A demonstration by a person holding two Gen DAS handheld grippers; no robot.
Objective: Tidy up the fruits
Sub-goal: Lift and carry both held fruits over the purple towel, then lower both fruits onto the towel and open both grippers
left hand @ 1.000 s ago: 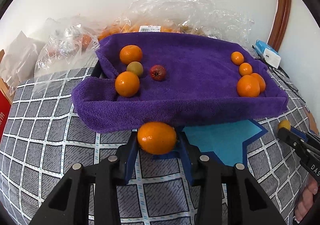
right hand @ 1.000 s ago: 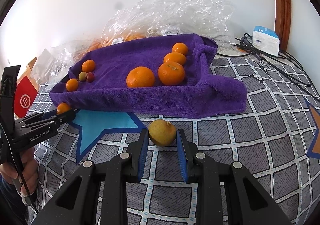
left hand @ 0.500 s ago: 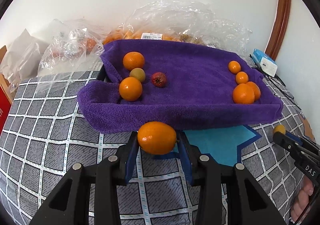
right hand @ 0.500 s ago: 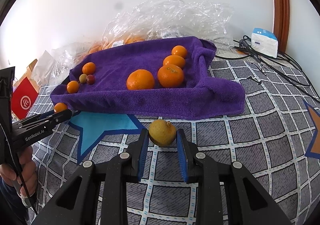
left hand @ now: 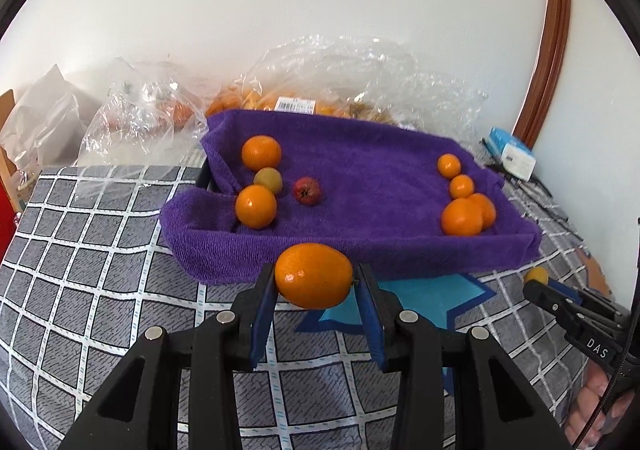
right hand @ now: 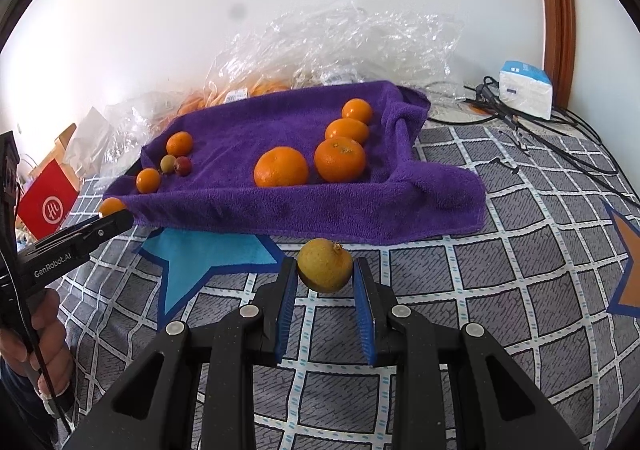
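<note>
Showing left gripper (left hand: 314, 292) clamped on oval orange fruit (left hand: 313, 276) and right gripper (right hand: 325, 278) clamped on small round yellow-brown fruit (right hand: 325, 265), both just before purple towel-lined tray (right hand: 280, 209); smooth rounded skins possibly slipping from narrow pads during transfer.

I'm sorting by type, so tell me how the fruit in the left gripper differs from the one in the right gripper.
The orange in the left gripper is bright orange, glossy and oval; the yellow fruit in the right gripper is dull yellow-brown and rounder. The orange looks bigger. The yellow fruit shows a small stem nub on top; the orange shows none. Both are clamped above the bedspread, outside the purple towel.
</note>
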